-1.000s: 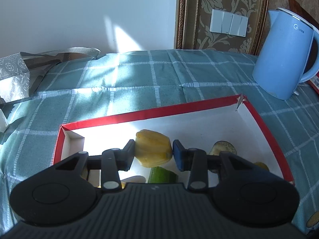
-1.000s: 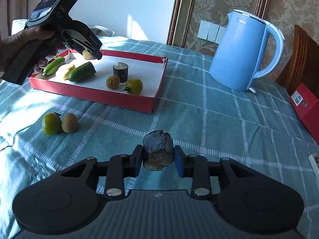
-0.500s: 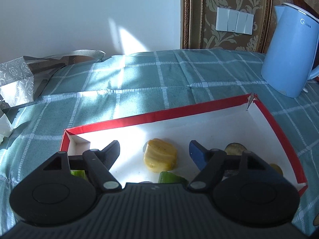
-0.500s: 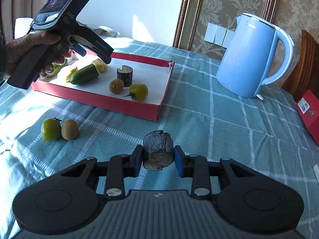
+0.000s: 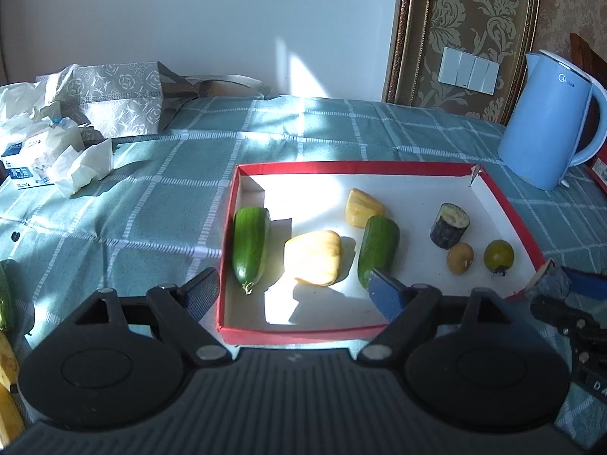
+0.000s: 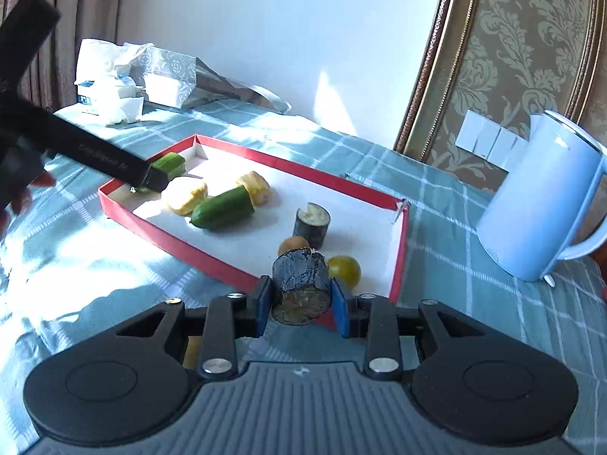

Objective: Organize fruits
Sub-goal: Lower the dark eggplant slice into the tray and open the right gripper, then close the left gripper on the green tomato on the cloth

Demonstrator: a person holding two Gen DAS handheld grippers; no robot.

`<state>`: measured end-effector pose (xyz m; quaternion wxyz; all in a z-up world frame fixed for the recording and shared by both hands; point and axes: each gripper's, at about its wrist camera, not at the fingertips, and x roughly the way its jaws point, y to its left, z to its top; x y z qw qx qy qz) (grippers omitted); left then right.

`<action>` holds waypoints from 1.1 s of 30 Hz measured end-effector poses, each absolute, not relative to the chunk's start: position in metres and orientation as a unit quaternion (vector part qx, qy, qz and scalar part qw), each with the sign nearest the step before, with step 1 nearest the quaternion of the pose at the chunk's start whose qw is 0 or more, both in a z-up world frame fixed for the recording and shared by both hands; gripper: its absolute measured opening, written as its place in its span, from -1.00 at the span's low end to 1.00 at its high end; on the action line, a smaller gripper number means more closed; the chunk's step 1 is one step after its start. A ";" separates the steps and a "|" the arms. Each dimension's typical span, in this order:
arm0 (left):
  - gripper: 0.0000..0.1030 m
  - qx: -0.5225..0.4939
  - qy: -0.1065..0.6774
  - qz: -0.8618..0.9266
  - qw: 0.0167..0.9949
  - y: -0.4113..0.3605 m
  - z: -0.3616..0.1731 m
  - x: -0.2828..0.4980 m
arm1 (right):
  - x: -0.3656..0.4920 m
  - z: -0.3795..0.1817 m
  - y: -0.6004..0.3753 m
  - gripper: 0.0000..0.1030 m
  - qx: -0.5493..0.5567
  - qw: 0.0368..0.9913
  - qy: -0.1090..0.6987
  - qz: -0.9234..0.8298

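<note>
A red-rimmed white tray [image 5: 341, 167] holds two cucumber pieces [image 5: 250, 246], two yellow chunks [image 5: 315, 258], an eggplant piece [image 5: 449, 225], a small brown fruit [image 5: 459, 258] and a green tomato [image 5: 499, 256]. My left gripper [image 5: 294, 292] hovers over the tray's near wall, its jaws opening with nothing held between them. My right gripper [image 6: 301, 303] is shut on a second dark eggplant piece [image 6: 299, 276], just outside the tray's [image 6: 182, 242] near right corner. That piece [image 5: 550, 284] also shows at the right edge of the left wrist view.
A blue kettle [image 5: 546, 125] stands right of the tray. A patterned bag [image 5: 114, 102] and crumpled tissues [image 5: 49, 151] lie at the back left. Bananas [image 5: 7, 379] and a cucumber [image 5: 5, 295] lie at the near left on the checked cloth.
My left gripper opened, let the yellow chunk drop into the tray and pulled back to the near side. My right gripper carried the eggplant piece up to the tray.
</note>
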<state>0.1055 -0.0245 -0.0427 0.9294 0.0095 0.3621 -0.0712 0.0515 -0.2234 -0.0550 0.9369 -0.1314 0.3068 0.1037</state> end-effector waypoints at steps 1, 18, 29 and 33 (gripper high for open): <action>0.64 0.007 0.367 -0.070 0.928 -0.019 -0.044 0.099 | 0.058 -0.055 -0.219 -0.36 -0.130 0.936 0.307 0.109; 0.68 0.012 0.389 -0.040 0.920 0.011 -0.057 0.030 | 0.132 -0.083 -0.178 -0.36 -0.112 0.909 0.369 0.156; 0.68 0.054 0.387 -0.146 0.909 -0.055 -0.066 0.033 | 0.057 -0.052 -0.265 -0.23 -0.037 0.938 0.339 0.067; 0.59 0.083 0.392 -0.201 0.894 -0.079 -0.076 0.033 | 0.030 -0.064 -0.289 -0.23 -0.026 0.933 0.356 0.034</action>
